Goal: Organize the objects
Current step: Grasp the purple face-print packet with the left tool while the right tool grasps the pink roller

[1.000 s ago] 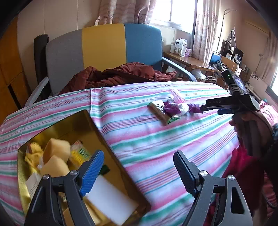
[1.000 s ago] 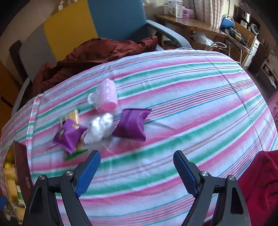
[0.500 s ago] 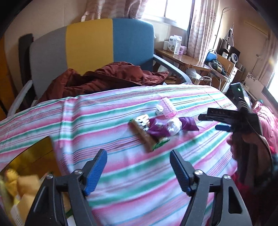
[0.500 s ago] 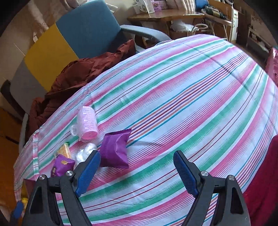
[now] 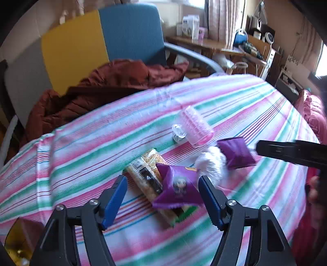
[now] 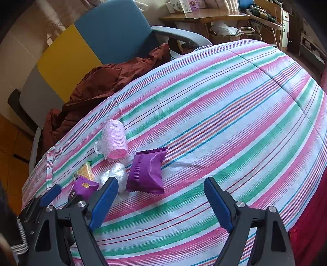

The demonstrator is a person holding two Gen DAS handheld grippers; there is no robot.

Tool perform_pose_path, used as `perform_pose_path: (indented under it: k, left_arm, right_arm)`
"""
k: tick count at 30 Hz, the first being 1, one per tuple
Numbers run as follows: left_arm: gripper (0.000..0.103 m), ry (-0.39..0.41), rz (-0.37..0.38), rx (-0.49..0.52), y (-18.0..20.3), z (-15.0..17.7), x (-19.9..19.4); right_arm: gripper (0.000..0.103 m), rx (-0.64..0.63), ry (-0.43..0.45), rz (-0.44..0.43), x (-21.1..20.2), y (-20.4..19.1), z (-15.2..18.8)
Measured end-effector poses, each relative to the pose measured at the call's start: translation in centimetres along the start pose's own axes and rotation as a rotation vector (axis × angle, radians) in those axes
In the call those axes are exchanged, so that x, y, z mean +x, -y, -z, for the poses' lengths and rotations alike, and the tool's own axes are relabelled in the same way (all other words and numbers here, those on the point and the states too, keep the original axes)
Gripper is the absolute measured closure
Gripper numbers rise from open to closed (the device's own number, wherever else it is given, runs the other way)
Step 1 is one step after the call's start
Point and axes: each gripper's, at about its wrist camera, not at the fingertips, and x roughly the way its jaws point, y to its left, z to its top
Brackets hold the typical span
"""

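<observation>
A small pile lies on the striped tablecloth (image 6: 224,114). It holds a purple snack packet (image 5: 177,188) lying on a cracker bar (image 5: 146,176), a white plastic bundle (image 5: 210,163), a second purple packet (image 6: 147,174) and a pink hair roller (image 6: 114,139). My left gripper (image 5: 162,188) hovers over the first packet. Its jaws are closing with the packet between them, and the pads are not pressing on it. My right gripper (image 6: 160,188) is open just short of the second purple packet, holding nothing. One of its fingers (image 5: 286,152) shows at the right of the left wrist view.
A chair (image 6: 114,32) with a grey, yellow and blue back stands behind the table, with a rust-red jacket (image 5: 114,81) on its seat. A corner of the gold box (image 5: 18,235) shows at the lower left. A wooden desk (image 6: 204,18) with clutter stands beyond, and a red garment (image 6: 310,225) at the near right.
My left gripper swept right from over the gold box to the snack pile, sinking, with its jaws narrowing. My right gripper rolled and shifted slightly, staying open.
</observation>
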Motion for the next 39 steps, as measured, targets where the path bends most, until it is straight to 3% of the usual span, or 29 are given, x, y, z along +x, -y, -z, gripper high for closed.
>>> perform_pose_path:
  k: [2, 5, 12, 17, 21, 28, 34, 35, 36, 39]
  left_arm:
    - [0.051, -0.032, 0.028, -0.002, -0.1, -0.2, 1.2]
    - [0.053, -0.02, 0.041, 0.015, 0.0, 0.2, 1.3]
    - [0.053, 0.076, 0.076, -0.153, -2.0, 5.0, -4.0]
    - [0.053, 0.022, 0.03, -0.261, -2.8, 10.1, -5.3]
    - [0.053, -0.03, -0.007, -0.244, -2.1, 11.9, -4.4]
    - [0.053, 0.0, -0.014, -0.232, -1.5, 12.1, -3.8]
    - [0.053, 0.014, -0.013, -0.228, -1.3, 12.0, -3.6]
    - [0.053, 0.015, -0.011, -0.23, -1.4, 12.0, -3.6]
    - [0.053, 0.015, -0.007, -0.234, -1.4, 12.0, -3.6]
    - [0.053, 0.02, -0.001, -0.24, -1.5, 12.1, -3.6]
  right_arm:
    - [0.016, -0.017, 0.003, 0.012, 0.1, -0.2, -0.1]
    - [0.016, -0.055, 0.008, 0.028, 0.2, -0.7, -0.1]
    - [0.016, -0.186, 0.035, 0.087, 0.3, -2.8, 0.5]
    - [0.016, -0.206, 0.005, 0.095, 1.0, -3.1, 1.0]
    - [0.016, -0.226, -0.026, 0.08, 1.4, -4.2, 1.0]
    - [0.016, -0.354, -0.012, 0.096, 3.4, -9.2, -1.7]
    - [0.017, -0.481, -0.054, 0.193, 8.7, -13.1, -3.6]
    - [0.02, -0.492, -0.061, 0.207, 9.5, -13.3, -3.7]
    - [0.04, -0.509, -0.08, 0.217, 10.4, -13.5, -3.8]
    - [0.041, -0.532, -0.095, 0.22, 10.7, -13.4, -3.4]
